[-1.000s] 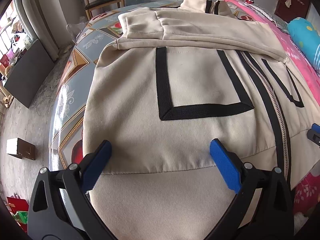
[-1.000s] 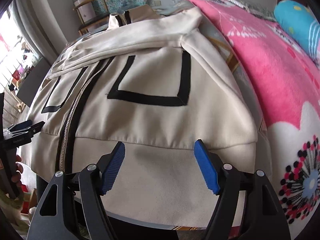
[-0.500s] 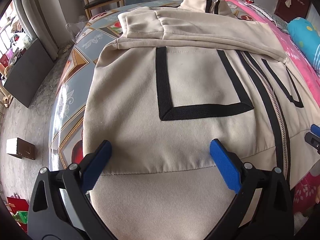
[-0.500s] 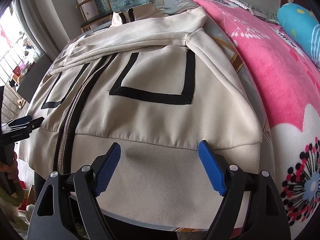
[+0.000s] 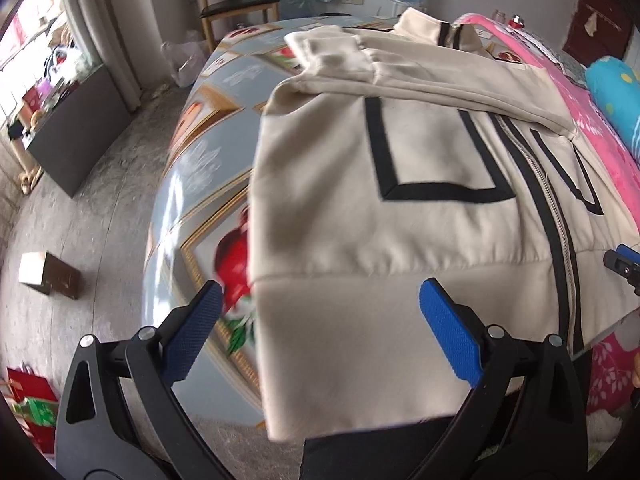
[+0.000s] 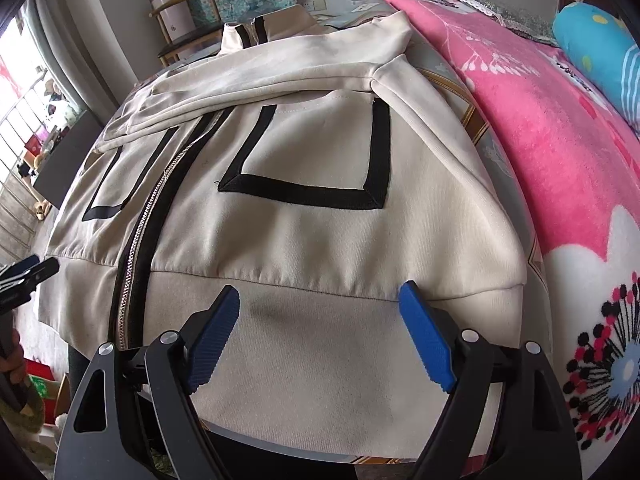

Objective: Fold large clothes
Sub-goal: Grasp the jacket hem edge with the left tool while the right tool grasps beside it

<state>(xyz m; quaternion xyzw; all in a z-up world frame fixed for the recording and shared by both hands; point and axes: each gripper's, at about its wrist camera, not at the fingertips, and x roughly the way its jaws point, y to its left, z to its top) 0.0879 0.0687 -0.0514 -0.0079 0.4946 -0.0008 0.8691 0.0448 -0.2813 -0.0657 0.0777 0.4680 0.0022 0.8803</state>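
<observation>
A bed with a picture-print cover carries the cream jacket, laid flat with sleeves folded across (zip closed), hem at the near edge. Left tongs stand apart over the hem's outer corner; right tongs, jaws just widened, hover empty above the hem, seemingly ready for a fold.
</observation>
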